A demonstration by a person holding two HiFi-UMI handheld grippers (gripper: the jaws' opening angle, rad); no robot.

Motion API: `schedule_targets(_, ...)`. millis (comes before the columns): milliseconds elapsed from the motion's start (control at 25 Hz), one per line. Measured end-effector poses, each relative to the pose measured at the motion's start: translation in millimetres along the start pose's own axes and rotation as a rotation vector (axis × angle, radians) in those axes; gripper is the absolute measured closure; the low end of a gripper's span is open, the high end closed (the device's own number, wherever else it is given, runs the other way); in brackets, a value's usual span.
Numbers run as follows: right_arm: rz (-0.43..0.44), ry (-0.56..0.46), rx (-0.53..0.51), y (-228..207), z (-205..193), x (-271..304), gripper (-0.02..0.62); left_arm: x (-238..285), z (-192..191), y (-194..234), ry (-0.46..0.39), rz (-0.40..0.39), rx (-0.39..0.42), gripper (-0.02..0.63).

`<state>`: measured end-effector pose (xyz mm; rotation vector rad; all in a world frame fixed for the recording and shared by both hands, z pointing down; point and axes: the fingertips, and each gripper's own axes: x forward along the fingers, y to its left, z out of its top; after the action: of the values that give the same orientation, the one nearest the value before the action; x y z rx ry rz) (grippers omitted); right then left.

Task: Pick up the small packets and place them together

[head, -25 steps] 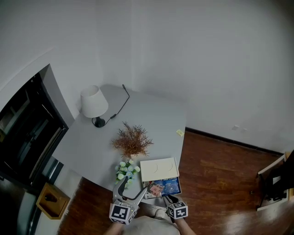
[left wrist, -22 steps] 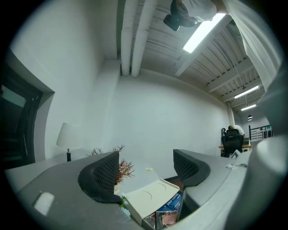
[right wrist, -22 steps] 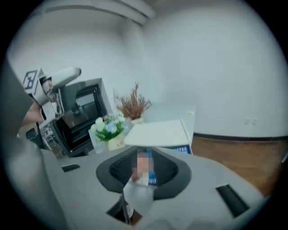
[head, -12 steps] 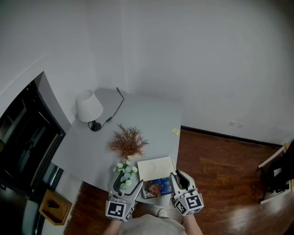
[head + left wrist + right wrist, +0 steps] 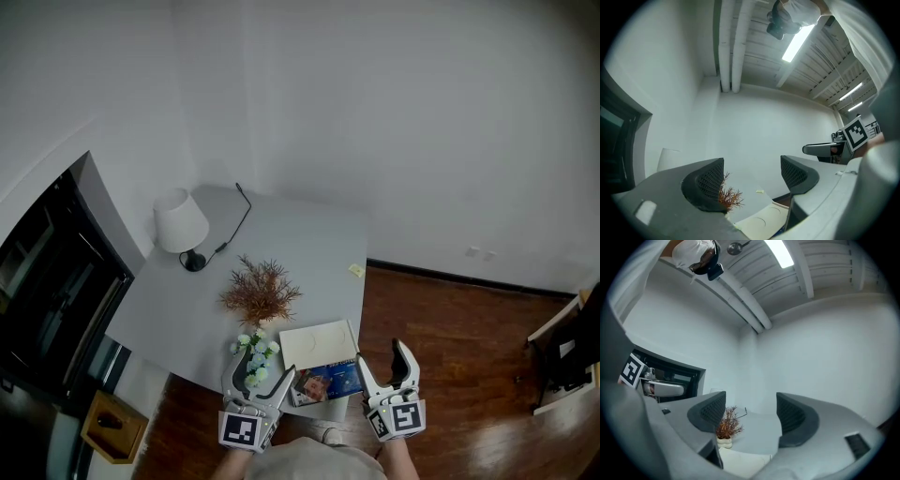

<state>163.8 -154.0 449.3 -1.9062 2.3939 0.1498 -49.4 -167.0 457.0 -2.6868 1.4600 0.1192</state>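
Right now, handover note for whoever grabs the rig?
Left gripper: open, empty, by the near edge of the table.
Right gripper: jaws have just been opening, now wide, nothing between them.
Packets: colourful ones lie at that near edge, next to the cream box; a small yellow item, maybe a packet, lies apart at the right edge.
Done: nothing visibly gathered. Left: bring them together.

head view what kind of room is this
Probably a furnished room, maybe a staged living space: a grey table with a white lamp and a dried plant sits in a corner of plain white walls on a wood floor.
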Motion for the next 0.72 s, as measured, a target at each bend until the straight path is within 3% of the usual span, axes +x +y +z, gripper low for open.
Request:
schedule_targets(160, -0.007, 0.011, 0.002, -4, -4, -2, 0.247, 1, 1, -1, -0.009, -0.002, -0.033, 0.242)
schedule_targets(280, 0.023, 0.008, 0.028, -1, -7, -2, 0.247, 1, -5, -1, 0.007, -0.029, -0.094, 0.245)
schedule_targets(360, 0.067, 0.035, 0.051, 3, -14, -3, 0.247, 1, -7, -2, 0.021, -0.026, -0.083, 0.245)
schedule_targets(440, 0.131, 0.096, 0.041, 10, -28, -1, 0.287, 0, -8, -1, 0.021, -0.011, -0.076, 0.247)
schedule_targets(600, 0.177, 0.205, -0.008, 8, -61, -2, 0.287, -1, -11, -1, 0.033, 0.007, -0.069, 0.249)
schedule_targets(720, 0.226, 0.362, -0.066, 5, -115, -4, 0.287, -4, -16, 0, 0.050, 0.017, -0.068, 0.249)
